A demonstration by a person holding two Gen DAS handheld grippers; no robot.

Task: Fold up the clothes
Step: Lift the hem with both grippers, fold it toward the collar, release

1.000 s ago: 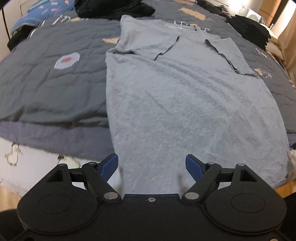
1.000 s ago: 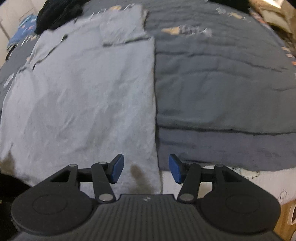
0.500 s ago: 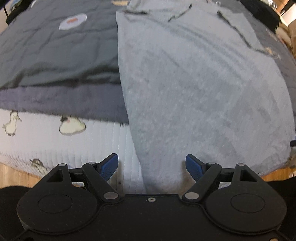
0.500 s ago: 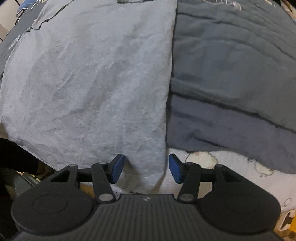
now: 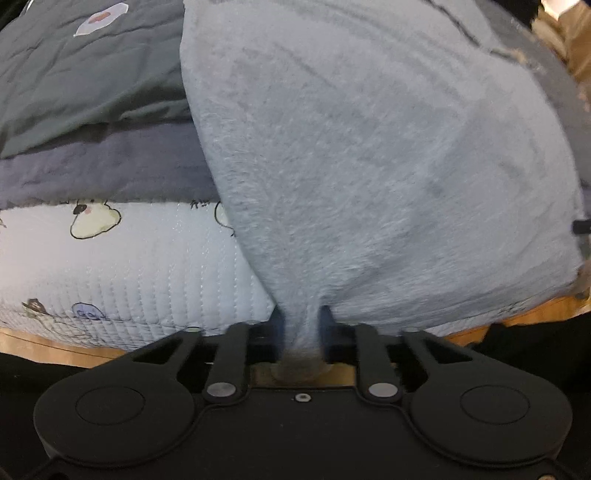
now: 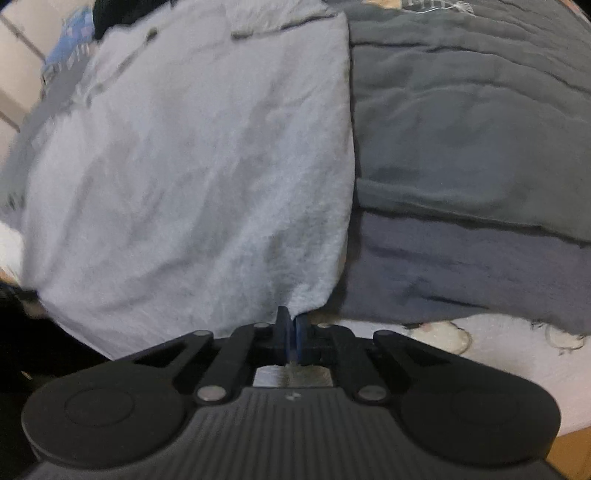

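A grey T-shirt [image 5: 369,147] lies flat on the bed, its bottom hem hanging over the near edge. My left gripper [image 5: 301,325] is shut on the hem's left corner, with a bunch of cloth pinched between the blue pads. In the right wrist view the same T-shirt [image 6: 207,177] fills the left half. My right gripper [image 6: 291,328] is shut on its lower right corner, the pads nearly touching with thin fabric between them. The sleeves lie folded inward at the far end.
A dark grey quilt [image 5: 74,92] covers the bed, over a lighter grey blanket [image 6: 461,269]. A white quilted sheet with cartoon animals [image 5: 129,266] hangs at the near side. Wooden floor [image 5: 44,343] shows below. Dark clothes [image 6: 122,11] lie at the far end.
Both grippers moved down and in to the shirt's hem and went from open to shut, each pinching a bottom corner of the T-shirt.
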